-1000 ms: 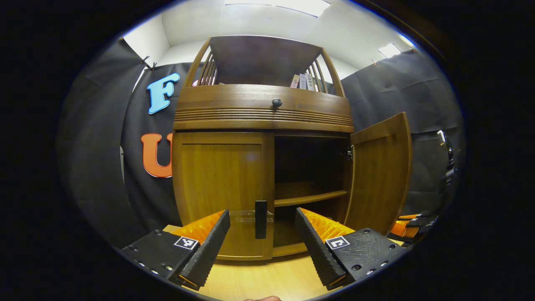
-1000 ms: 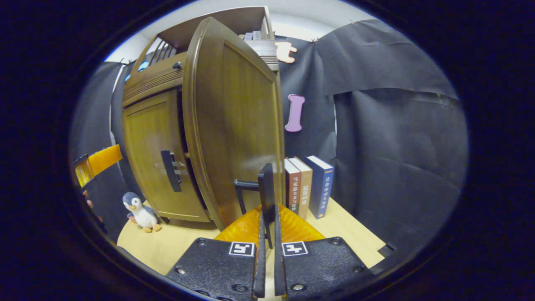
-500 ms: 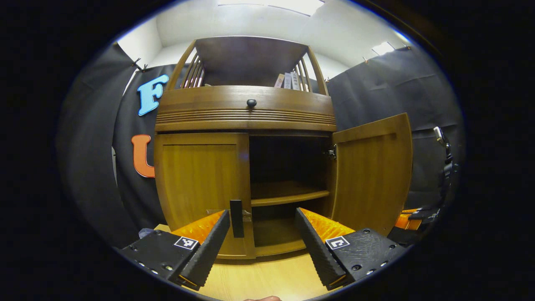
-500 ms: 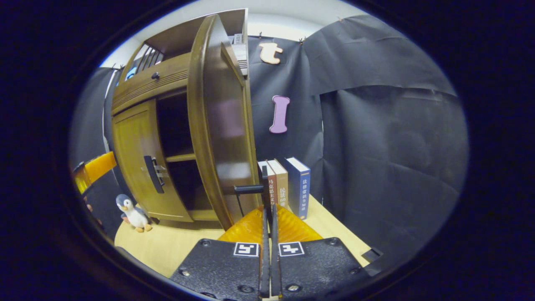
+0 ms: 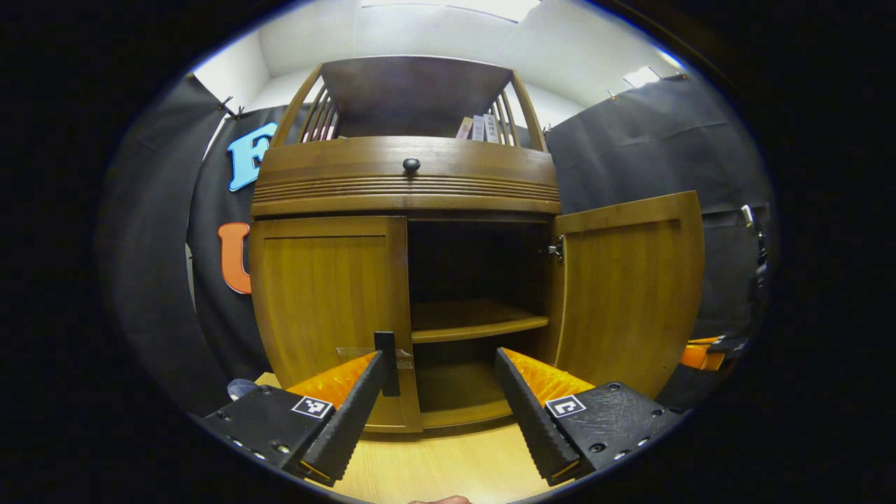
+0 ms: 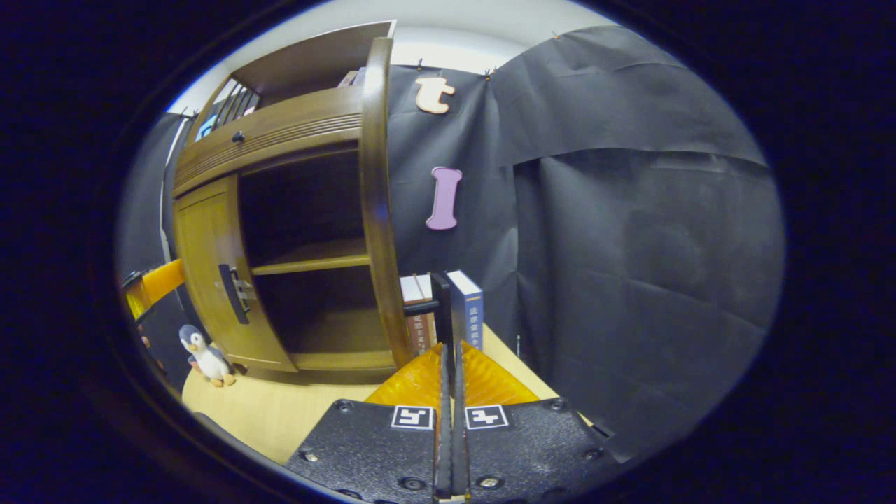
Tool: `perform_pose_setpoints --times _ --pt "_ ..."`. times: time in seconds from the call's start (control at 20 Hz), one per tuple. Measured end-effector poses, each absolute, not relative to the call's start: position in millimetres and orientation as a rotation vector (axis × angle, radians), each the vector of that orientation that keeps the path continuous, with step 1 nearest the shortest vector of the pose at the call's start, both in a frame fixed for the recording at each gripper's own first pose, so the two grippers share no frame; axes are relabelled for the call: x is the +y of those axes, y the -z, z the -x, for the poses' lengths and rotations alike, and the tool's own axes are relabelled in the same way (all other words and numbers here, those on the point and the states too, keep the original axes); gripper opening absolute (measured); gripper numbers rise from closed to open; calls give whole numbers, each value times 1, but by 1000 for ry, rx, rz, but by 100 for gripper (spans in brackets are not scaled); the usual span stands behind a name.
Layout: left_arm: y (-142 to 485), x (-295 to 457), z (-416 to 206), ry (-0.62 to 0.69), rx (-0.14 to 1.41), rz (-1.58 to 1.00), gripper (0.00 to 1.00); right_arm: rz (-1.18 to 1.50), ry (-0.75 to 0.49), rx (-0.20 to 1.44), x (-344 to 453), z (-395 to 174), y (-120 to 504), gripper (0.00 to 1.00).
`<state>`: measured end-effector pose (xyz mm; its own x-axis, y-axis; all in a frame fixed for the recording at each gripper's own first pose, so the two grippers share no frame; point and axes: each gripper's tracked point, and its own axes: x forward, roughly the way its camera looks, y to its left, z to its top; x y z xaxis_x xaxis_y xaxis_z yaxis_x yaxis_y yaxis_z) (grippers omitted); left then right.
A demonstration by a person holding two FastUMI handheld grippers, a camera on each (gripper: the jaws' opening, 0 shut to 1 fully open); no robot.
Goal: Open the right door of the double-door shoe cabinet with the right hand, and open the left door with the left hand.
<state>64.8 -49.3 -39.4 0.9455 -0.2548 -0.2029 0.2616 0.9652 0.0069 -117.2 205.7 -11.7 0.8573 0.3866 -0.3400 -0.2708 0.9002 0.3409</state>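
Wooden right door (image 6: 376, 210) open | right jaws clamp its handle (image 6: 441, 297) | left jaws wide | penguin toy (image 6: 201, 355) nearby, perhaps clear

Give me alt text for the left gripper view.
The open left tool faces a brown wooden double-door shoe cabinet, beside the shut left door's black bar handle. The right door stands swung open, baring a wooden shelf.

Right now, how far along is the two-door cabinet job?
Roughly half done. The brown wooden right door stands swung wide, showing the inner shelf; the right hand-held gripper is shut on its black bar handle. The brown wooden left door is closed. The left hand-held gripper is open, its black bar handle by one finger, ungrasped. Left: grip it and pull.
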Motion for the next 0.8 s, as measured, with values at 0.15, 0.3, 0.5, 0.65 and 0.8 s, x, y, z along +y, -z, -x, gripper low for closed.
perform_pose_setpoints --times 0.15,0.3,0.5,0.65,0.8 --pt "44 -46 -75 244 202 -35 95 -286 -342 404 194 119 11 4" --pt "51 -41 -89 224 207 -49 95 -286 -323 395 184 121 10 4" --pt "70 -31 -112 179 222 -66 95 -273 -297 379 169 123 7 4" --pt "85 -24 -133 158 244 -78 95 -269 -263 371 156 124 8 4" --pt "100 -17 -156 142 263 -69 95 -265 -211 363 142 125 6 4"
